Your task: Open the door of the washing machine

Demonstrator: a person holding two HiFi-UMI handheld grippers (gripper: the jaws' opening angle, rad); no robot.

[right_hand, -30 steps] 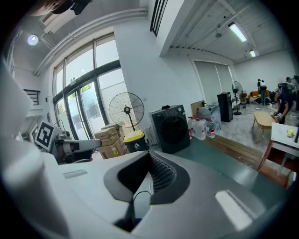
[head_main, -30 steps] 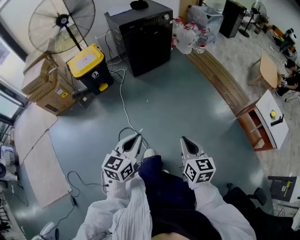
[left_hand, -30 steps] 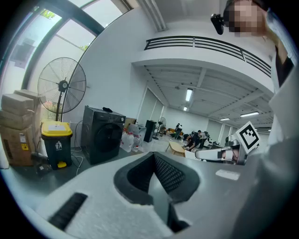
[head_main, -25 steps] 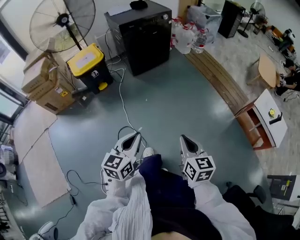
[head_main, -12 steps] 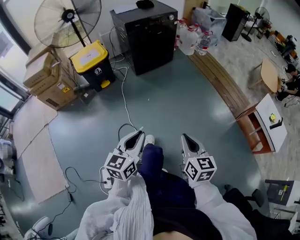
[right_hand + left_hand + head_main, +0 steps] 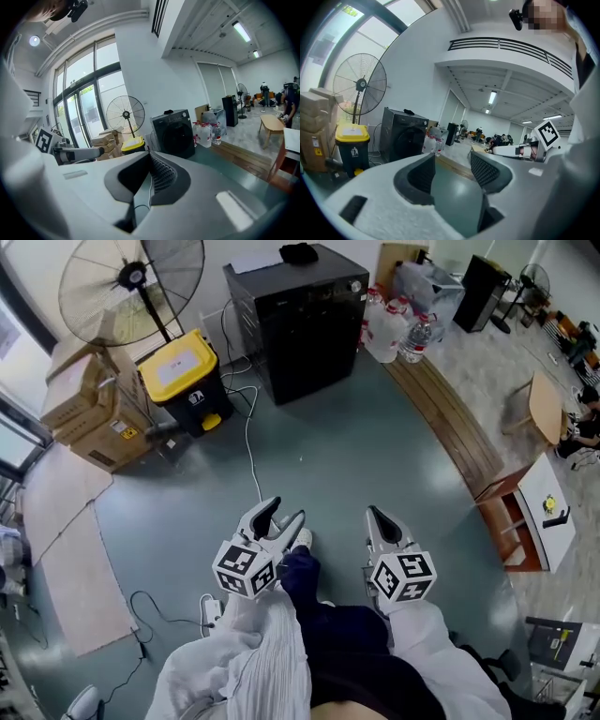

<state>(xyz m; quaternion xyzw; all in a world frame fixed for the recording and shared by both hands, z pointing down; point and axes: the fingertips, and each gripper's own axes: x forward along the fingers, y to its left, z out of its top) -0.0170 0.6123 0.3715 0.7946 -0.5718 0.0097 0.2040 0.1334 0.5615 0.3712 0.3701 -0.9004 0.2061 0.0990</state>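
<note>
While washing machine (image 6: 309,324) is shut | left gripper (image 6: 286,512) just opening, empty | right gripper (image 6: 376,516) closed

Left gripper (image 6: 286,510) newly agape, right (image 6: 374,513) closed

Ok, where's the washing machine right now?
Head view, top centre: the black washing machine stands between the yellow-lidded bin on its left and the water jugs on its right, front facing the camera.
</note>
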